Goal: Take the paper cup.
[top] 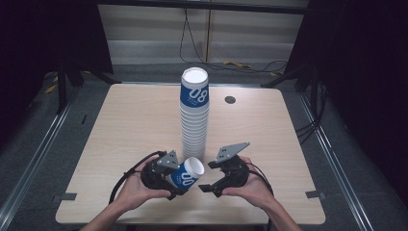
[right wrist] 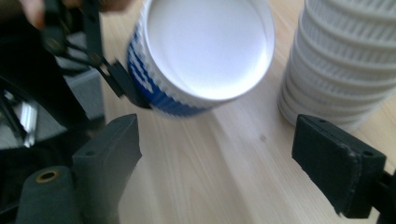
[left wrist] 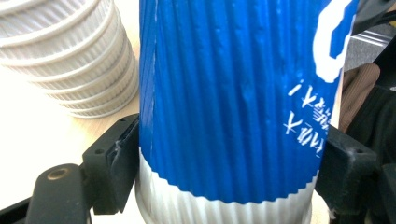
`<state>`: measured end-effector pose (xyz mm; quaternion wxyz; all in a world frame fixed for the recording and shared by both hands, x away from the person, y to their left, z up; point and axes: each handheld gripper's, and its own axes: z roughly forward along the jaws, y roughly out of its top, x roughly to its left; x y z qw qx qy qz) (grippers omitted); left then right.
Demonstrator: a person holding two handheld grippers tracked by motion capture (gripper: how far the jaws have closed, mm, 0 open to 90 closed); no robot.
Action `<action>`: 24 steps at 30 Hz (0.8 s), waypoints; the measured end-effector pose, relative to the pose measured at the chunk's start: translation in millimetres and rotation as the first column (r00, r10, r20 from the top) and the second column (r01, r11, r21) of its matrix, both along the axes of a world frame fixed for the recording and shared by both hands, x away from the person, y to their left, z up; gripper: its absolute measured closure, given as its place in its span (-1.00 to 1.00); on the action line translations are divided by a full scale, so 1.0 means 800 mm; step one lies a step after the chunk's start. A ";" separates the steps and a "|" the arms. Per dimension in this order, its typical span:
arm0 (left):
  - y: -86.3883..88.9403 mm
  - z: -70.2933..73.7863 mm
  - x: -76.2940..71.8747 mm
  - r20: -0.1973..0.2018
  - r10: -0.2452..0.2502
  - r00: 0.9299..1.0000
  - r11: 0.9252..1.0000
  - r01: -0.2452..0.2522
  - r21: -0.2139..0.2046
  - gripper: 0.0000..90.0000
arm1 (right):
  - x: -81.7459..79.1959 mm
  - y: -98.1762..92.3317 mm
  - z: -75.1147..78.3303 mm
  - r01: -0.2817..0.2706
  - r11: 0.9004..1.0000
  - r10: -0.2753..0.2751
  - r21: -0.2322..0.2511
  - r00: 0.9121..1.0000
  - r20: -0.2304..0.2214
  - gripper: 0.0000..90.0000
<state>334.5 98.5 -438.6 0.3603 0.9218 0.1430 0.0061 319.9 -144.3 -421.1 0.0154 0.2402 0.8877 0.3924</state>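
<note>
Blue ribbed paper cup (top: 185, 175): tipped sideways, clamped in left gripper (top: 169, 179), near the tall stack of paper cups (top: 194, 115) (apparently just off the table). Right gripper (top: 210, 177): jaws apart, nothing between.

— Dim in here, black curtains (top: 43, 33) on both sides.
— Yes, just the pale wooden table (top: 134, 125) on the grey floor (top: 29, 144), and cables (top: 211, 60) running along that light back wall (top: 154, 33).
</note>
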 end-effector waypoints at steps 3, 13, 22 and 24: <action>-0.004 0.000 -0.002 0.021 -0.009 1.000 0.999 0.008 0.039 -0.56 | 0.000 0.002 -0.002 -0.020 0.999 0.020 -0.033 1.000 -0.007 -0.65; -0.012 -0.004 -0.007 0.041 -0.027 0.999 0.995 0.023 0.096 -0.56 | 0.001 0.005 0.001 -0.060 0.994 0.060 -0.086 0.998 -0.001 -0.65; -0.021 -0.007 -0.009 0.033 -0.052 0.998 0.990 0.047 0.131 -0.55 | -0.001 0.013 0.004 -0.103 0.984 0.105 -0.145 0.994 0.008 -0.58; -0.025 -0.007 -0.009 0.022 -0.070 0.997 0.989 0.066 0.134 -0.55 | -0.001 0.015 0.005 -0.118 0.979 0.122 -0.168 0.992 0.013 -0.58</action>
